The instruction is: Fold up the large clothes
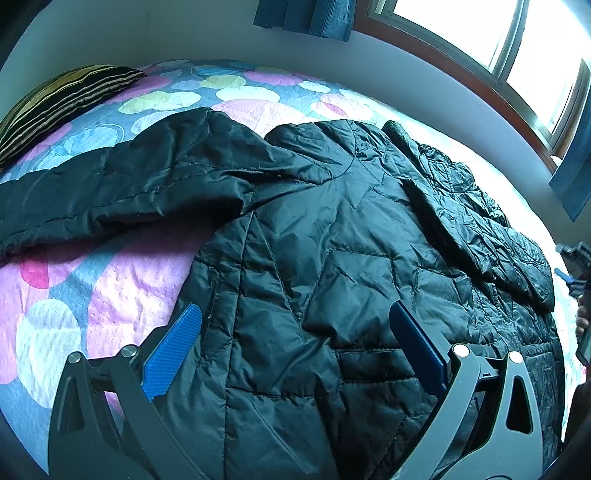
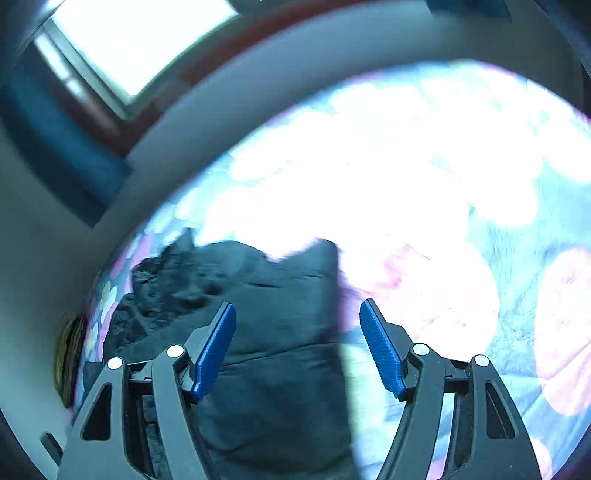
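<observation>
One striped pillow (image 1: 62, 99) beyond black jacket (image 1: 332, 240), window (image 1: 480, 33) seemingly behind.

Jacket (image 1: 332, 229) spread on the bed (image 1: 110, 288), pillow (image 1: 62, 103) behind it at left, window (image 1: 498, 33) behind right.

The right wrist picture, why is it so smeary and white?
Right wrist view: motion blur smears the jacket, and window light washes the bedspread out white. Left wrist view: sharp, only the fisheye bends the bed.
</observation>
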`<state>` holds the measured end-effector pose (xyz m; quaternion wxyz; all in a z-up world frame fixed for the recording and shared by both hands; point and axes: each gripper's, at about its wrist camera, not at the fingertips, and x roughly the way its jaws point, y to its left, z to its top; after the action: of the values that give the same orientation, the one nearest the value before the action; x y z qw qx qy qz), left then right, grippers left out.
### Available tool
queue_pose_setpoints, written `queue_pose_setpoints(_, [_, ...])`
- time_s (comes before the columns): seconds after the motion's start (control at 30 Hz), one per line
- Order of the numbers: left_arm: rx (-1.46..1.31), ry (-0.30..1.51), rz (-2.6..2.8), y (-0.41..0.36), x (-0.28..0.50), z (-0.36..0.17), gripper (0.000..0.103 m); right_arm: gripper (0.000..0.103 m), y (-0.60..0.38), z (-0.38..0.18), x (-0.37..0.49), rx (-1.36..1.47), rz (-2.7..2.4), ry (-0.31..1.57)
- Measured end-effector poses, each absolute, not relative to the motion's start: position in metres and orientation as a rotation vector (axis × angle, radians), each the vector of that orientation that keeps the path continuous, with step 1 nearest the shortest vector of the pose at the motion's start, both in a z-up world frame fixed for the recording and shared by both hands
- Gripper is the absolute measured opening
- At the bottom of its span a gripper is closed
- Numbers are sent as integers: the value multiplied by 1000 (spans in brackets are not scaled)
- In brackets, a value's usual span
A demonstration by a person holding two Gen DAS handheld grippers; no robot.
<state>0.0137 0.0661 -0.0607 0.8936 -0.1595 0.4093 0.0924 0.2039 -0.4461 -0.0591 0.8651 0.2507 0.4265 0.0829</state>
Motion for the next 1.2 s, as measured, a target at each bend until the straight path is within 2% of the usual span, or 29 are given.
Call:
queue_pose_setpoints(0.07, [-328,850,193,66,14,-61,101,69,-445,-76,213,558,226,938])
queue_pose_setpoints(0.1, [-329,850,193,66,14,-61,101,65,-442,-84,216,578,256,962])
queue_pose_setpoints(0.13, [-329,850,193,66,14,-61,101,50,-439,-91,218,583,271,981])
queue_pose_setpoints(0.23, [-329,852,193,66,14,-62,101,29,-436,-108,220,582,247,1027])
queue_pose_setpoints(0.3, [-328,854,194,67,15,-64,101,26,-442,-119,217,647,227,1028])
queue_pose_setpoints(0.4, [-325,858,194,66,16,-66,101,26,-451,-122,212,672,233,1007])
queue_pose_setpoints(0.5, [-325,859,194,67,16,-66,101,32,-457,-114,206,677,246,1001])
queue_pose_setpoints(0.6, [-324,859,195,67,16,-66,101,49,-460,-108,194,659,260,1001])
queue_pose_setpoints(0.7, [-324,860,195,67,16,-66,101,49,-461,-108,177,625,271,1008])
queue_pose_setpoints(0.73, [-324,860,196,67,15,-67,101,38,-460,-110,175,608,256,1020])
queue_pose_setpoints(0.77, [-323,860,196,66,15,-67,101,35,-457,-112,176,596,254,1032])
queue_pose_setpoints(0.9, [-320,860,197,66,15,-67,101,35,-451,-121,180,558,225,1035])
queue_pose_setpoints(1.07, [-318,862,196,67,15,-71,101,44,-461,-106,163,580,248,993])
queue_pose_setpoints(1.13, [-319,862,196,66,15,-71,101,54,-464,-99,147,563,243,971])
queue_pose_setpoints(1.2, [-318,861,196,66,16,-71,101,57,-470,-91,126,550,238,944])
